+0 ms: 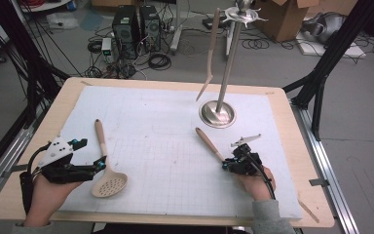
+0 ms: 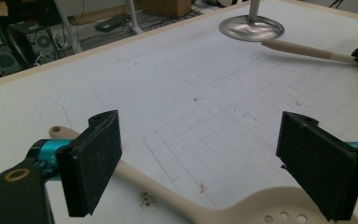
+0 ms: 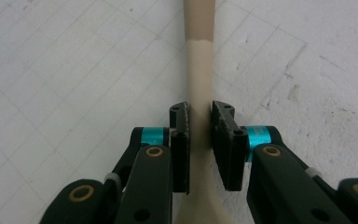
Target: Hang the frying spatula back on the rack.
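- Right gripper (image 1: 225, 164), lower right of centre in the high view: jaws narrow, clamped on the handle of a beige utensil (image 1: 209, 144). In the right gripper view the pads (image 3: 181, 135) press the handle (image 3: 200, 93) from both sides.
- That utensil lies on the white gridded mat (image 1: 165, 146), its handle running up and left toward the base of the steel hanging stand (image 1: 217, 113). Its working end is hidden under the gripper.
- Left gripper (image 1: 100, 163), lower left: jaws wide, holding nothing. It sits just beside a beige slotted spoon (image 1: 108, 183) lying flat on the mat; in the left gripper view the spoon (image 2: 168, 198) runs across the bottom of the frame, between the pads.
- A third utensil (image 1: 210, 58) already hangs from the stand's top, upper centre.
- Judgement: the step in hand is securing the grip on the right-hand utensil. The next move calls for a clean lift, then carrying the handle end up to a free hook on the stand without knocking the hanging piece.
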`<state>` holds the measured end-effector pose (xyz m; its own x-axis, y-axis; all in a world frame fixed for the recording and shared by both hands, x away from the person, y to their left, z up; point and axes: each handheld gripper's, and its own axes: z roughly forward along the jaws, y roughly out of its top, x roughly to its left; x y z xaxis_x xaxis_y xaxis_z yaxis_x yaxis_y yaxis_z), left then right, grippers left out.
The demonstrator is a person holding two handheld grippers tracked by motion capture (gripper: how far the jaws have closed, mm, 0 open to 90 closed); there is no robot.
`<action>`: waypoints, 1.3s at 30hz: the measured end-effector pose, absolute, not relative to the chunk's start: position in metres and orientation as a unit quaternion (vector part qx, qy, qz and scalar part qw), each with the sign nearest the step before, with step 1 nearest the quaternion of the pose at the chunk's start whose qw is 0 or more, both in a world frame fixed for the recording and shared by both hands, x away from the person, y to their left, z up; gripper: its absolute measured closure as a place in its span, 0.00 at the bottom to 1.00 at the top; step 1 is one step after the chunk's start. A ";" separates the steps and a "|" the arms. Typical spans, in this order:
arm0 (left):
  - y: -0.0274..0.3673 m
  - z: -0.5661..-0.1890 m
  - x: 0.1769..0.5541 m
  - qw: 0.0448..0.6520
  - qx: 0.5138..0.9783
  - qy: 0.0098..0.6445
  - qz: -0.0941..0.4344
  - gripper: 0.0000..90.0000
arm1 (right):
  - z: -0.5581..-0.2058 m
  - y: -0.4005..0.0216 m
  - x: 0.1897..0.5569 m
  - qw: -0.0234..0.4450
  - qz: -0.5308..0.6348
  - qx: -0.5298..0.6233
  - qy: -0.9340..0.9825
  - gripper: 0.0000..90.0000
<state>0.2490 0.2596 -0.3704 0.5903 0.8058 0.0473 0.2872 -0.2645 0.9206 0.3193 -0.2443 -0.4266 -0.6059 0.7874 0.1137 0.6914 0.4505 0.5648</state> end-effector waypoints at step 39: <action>0.261 -0.370 0.250 0.488 0.740 0.374 0.273 0.16 | -0.367 -0.285 0.300 0.115 0.378 0.424 0.815 0.86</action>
